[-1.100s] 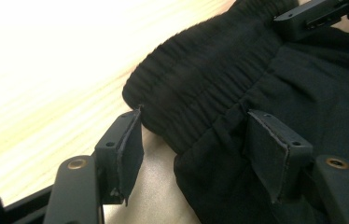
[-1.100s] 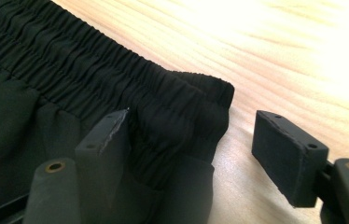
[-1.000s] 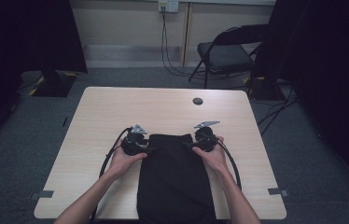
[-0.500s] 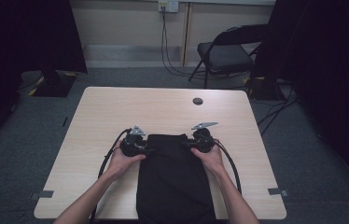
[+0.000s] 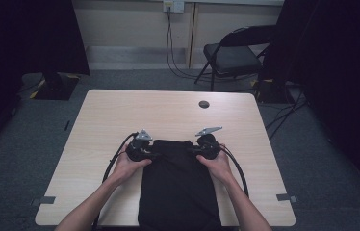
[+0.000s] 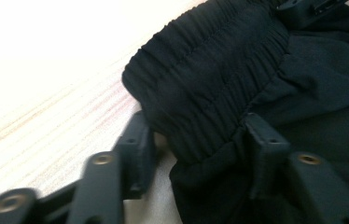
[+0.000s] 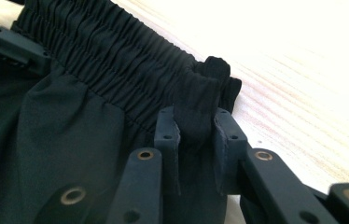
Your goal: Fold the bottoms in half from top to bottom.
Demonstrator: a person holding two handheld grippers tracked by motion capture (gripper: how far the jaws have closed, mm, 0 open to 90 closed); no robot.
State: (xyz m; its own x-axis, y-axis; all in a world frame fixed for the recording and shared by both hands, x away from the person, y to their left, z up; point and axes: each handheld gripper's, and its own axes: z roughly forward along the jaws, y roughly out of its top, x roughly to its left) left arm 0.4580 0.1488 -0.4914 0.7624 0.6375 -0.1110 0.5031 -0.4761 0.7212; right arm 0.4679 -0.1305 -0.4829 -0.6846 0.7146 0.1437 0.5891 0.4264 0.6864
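The black shorts (image 5: 178, 187) lie flat on the counter (image 5: 120, 115), elastic waistband (image 6: 210, 60) at the far end and the legs reaching to the counter's near edge.

The likeliest trouble, as I judge it, is an uneven lift. The right hand-held gripper (image 7: 196, 140) is clamped on a pinched-up fold at the waistband's right corner. The left hand-held gripper (image 6: 200, 140) has just been closing, with the waistband's left corner between its jaws, yet one pad looks clear of the cloth. If that side catches too little, the corner could slip free and the shorts would hang from the right alone.

The fabric is thin, matte and slack, the waistband tightly gathered with stitched rows.
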